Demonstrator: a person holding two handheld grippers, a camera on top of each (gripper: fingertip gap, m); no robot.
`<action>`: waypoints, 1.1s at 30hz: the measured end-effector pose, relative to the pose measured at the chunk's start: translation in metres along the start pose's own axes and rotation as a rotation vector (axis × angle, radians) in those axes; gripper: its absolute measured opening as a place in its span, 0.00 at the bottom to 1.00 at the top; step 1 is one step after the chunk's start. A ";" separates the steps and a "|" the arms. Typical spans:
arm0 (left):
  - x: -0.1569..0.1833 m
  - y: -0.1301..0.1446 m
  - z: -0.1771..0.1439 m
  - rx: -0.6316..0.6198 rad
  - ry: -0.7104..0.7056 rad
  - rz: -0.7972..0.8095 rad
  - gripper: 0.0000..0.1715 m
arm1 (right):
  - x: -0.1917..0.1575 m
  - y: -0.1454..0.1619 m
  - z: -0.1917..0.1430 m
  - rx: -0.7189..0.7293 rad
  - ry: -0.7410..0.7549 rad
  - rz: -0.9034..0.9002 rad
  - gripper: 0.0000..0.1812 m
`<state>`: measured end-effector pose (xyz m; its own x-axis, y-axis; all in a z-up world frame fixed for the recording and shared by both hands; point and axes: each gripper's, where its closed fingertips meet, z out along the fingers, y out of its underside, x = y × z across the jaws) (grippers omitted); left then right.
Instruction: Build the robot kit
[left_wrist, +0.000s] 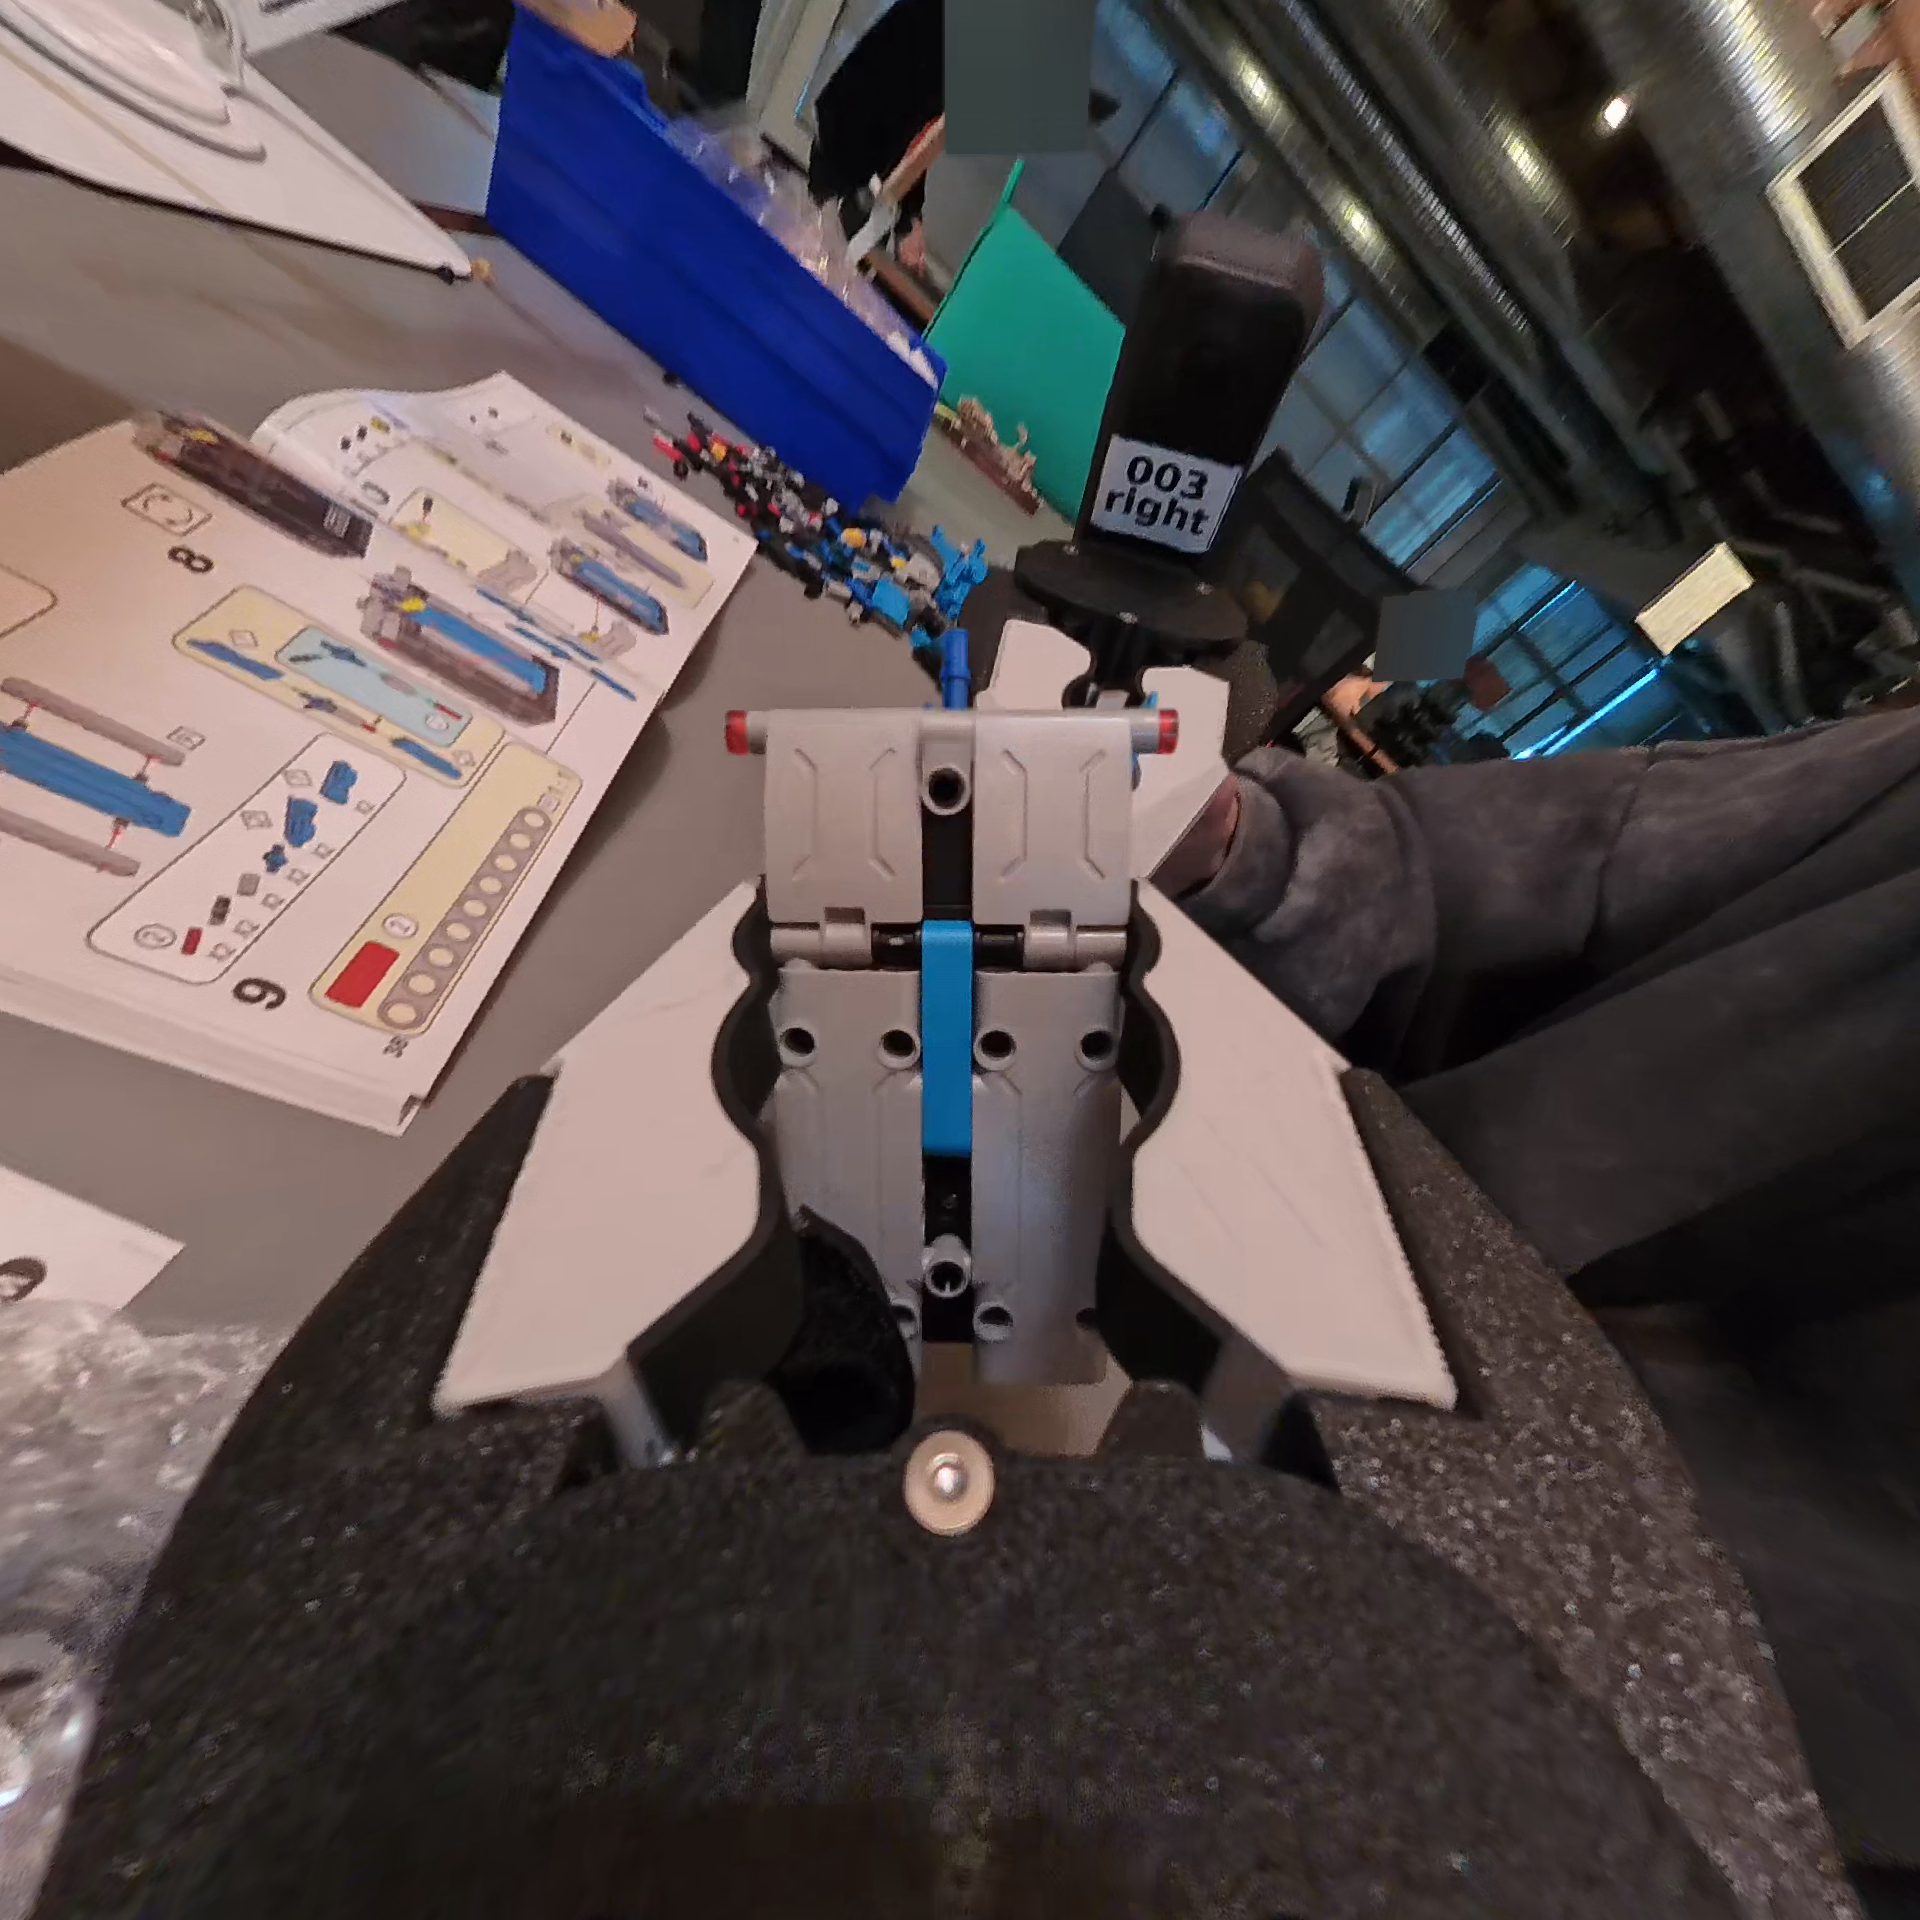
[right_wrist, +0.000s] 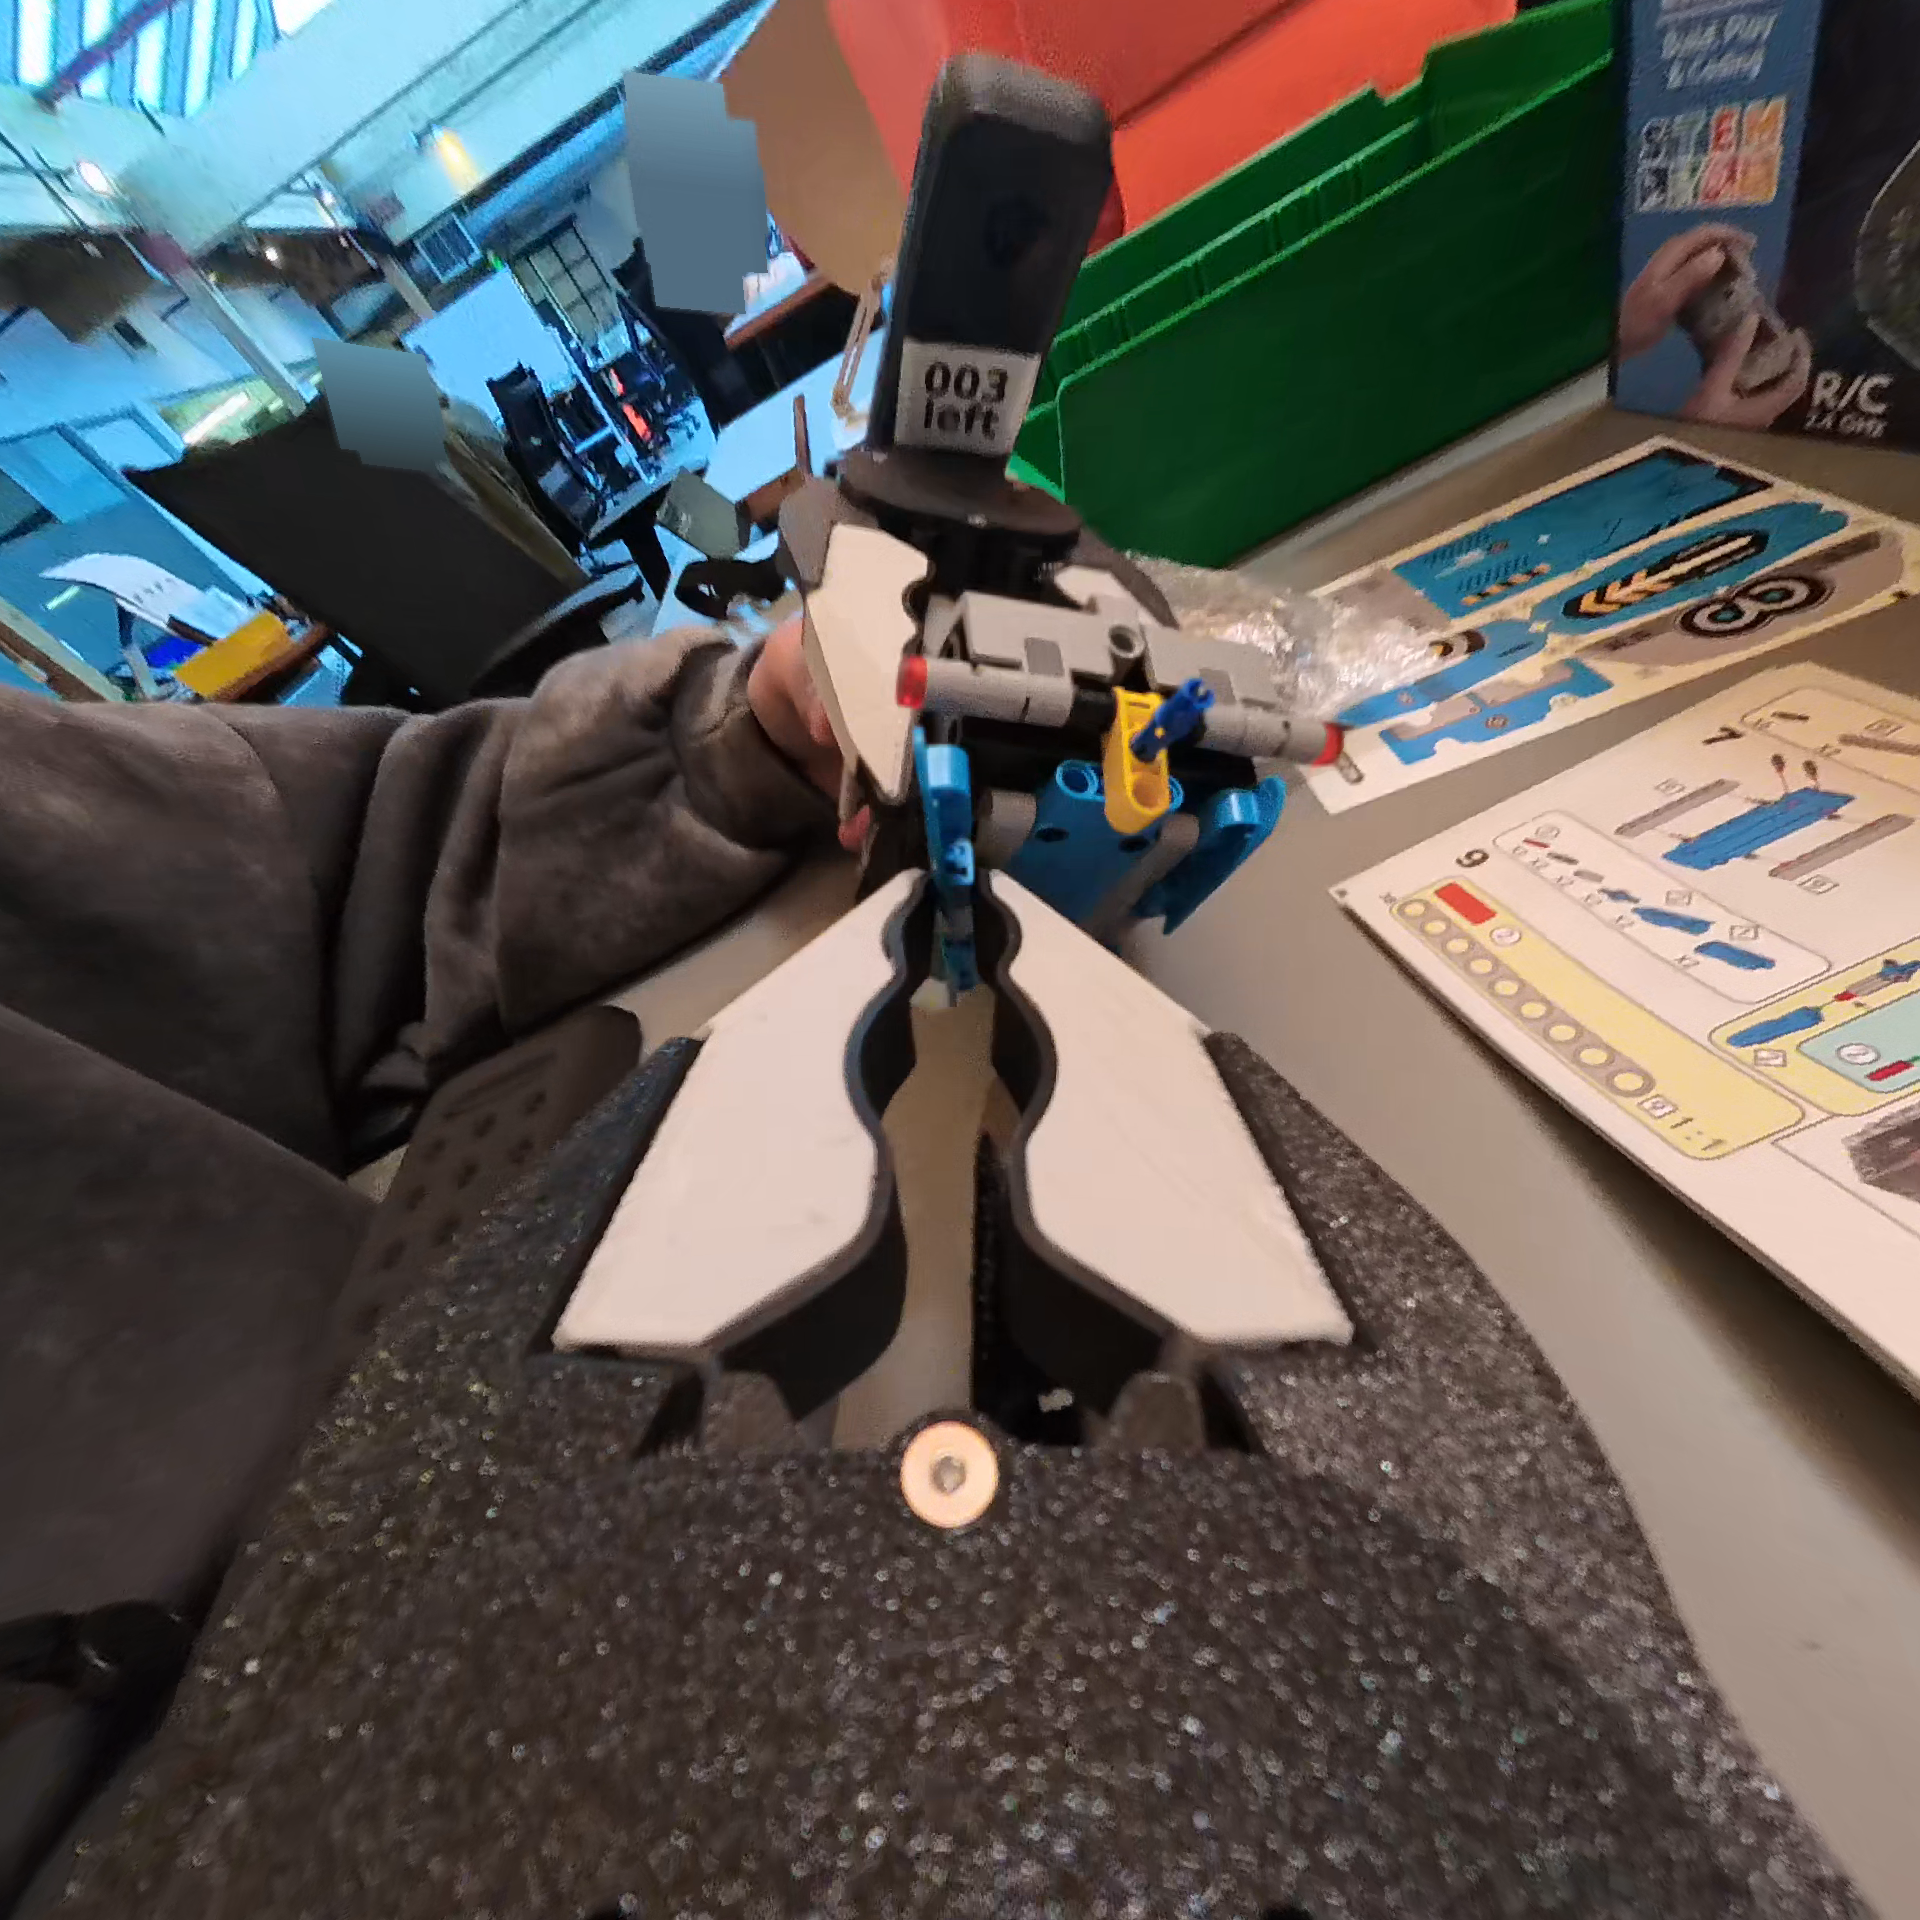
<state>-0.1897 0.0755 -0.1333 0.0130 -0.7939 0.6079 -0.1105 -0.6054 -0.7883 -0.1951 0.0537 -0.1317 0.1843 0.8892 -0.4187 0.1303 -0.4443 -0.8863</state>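
Your left gripper is clamped on the grey panel assembly, its two fingers pressing the long sides, so the model stands out in front with the blue beam along the middle. Your right gripper is closed on a small blue piece, thin between the tips, and this piece is touching or just beside the left end of the assembly, under the grey axle with red caps. I cannot tell if it is already seated. To do this well, keep the left grip steady and level, and bring the blue piece straight in line with its hole, without twisting. The open instruction booklet lies on the grey table near you for checking.
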 end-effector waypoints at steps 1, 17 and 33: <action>0.001 -0.002 0.001 0.014 0.007 -0.002 0.38 | 0.000 -0.003 -0.002 0.013 0.003 -0.003 0.04; 0.010 0.029 0.002 -0.167 -0.024 0.228 0.38 | -0.010 -0.014 -0.005 0.032 -0.042 0.029 0.03; 0.004 0.026 -0.004 -0.155 -0.058 0.249 0.38 | -0.011 0.017 0.004 -0.065 -0.039 0.028 0.04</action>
<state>-0.1964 0.0571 -0.1511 0.0226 -0.9215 0.3876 -0.2675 -0.3792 -0.8858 -0.1985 0.0368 -0.1429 0.1513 0.8793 -0.4515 0.1887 -0.4741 -0.8600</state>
